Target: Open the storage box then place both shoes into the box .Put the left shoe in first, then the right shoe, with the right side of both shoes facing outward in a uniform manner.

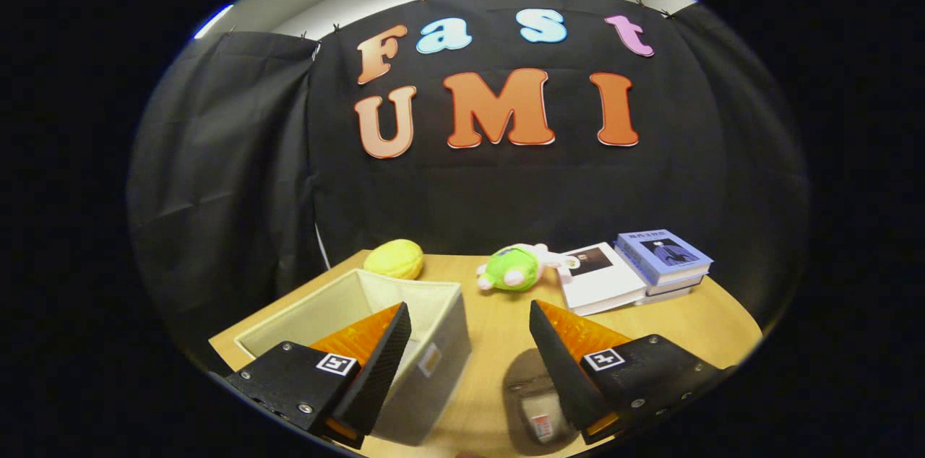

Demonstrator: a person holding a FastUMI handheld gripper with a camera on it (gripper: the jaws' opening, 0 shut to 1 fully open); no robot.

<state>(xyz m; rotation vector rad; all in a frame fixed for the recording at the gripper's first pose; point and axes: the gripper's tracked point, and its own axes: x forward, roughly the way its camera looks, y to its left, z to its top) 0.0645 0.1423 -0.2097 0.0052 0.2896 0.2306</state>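
The claw [470,353] is held spread wide, with nothing between its fingers; it is carried above the table [498,321] and tilted slightly downward, looking across the tabletop toward the booth wall. The hand that carries it cannot be seen.

The storage box [433,342], a pale fabric bin, is taken as the landmark. It stands just ahead of and partly under the left finger, and its top is seen to be open, with a bare interior. No lid can be made out.

Just to the right of the box, low between the fingers and close to the right finger, a blurred grey shape [538,407] is seen on the table. It is probably a shoe, though which one cannot be told. A second shoe cannot be made out.

Beyond the box, a yellow rounded object [394,258] lies at its far corner. Farther right of the box a green plush toy [514,268] lies, and beyond that a stack of books [636,270].

The box is judged already opened and no shoe placed, so the fetching of the left shoe appears to be in hand. For the next move the claw would need to be lowered and turned down toward the shoe, the fingers set astride it before being closed, with its right side kept facing outward.
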